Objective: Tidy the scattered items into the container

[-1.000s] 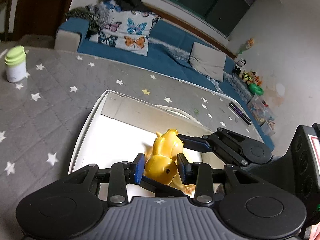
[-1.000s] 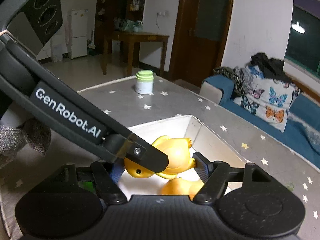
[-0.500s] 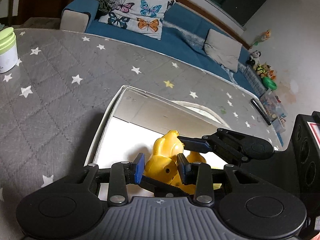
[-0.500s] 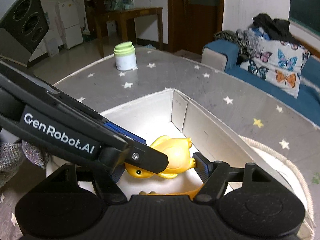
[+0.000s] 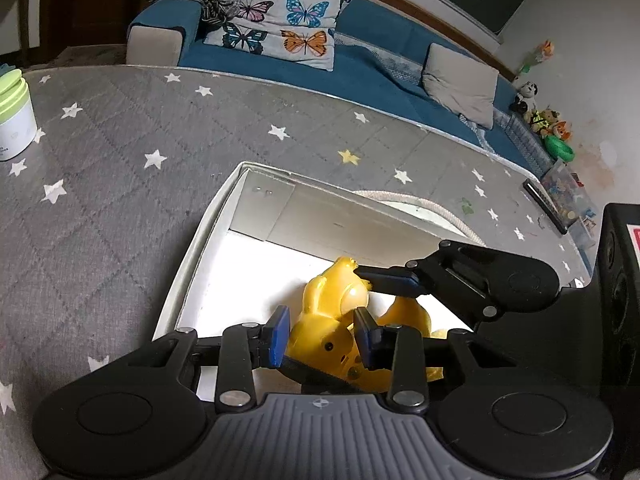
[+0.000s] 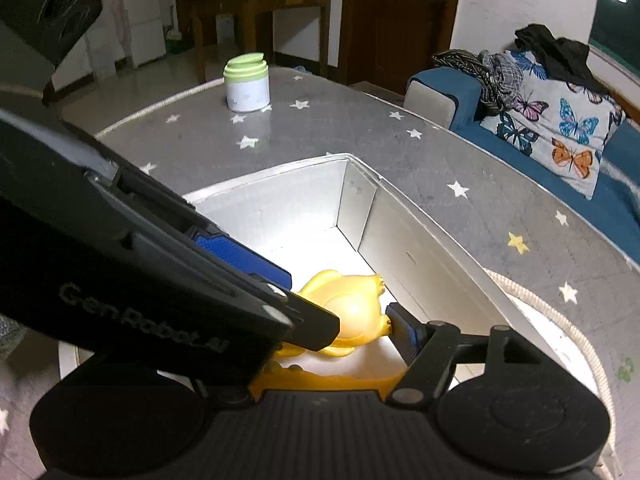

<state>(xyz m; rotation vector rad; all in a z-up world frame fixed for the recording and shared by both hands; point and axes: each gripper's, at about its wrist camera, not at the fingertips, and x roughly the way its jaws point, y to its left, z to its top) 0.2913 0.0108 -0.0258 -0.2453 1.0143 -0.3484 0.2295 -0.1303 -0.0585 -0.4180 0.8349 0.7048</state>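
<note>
Left wrist view: left gripper [image 5: 320, 334] is clamped on a yellow duck [image 5: 332, 320] inside the white box [image 5: 200, 240]; right gripper [image 6: 344, 320] brackets its body. Releasing unevenly could tip it onto the second duck [image 5: 408, 316].

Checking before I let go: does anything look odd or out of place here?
Yes. Both grippers, left and right, are closed on the same yellow duck inside the white box. The green-lidded jar stands on the table outside the box.
</note>
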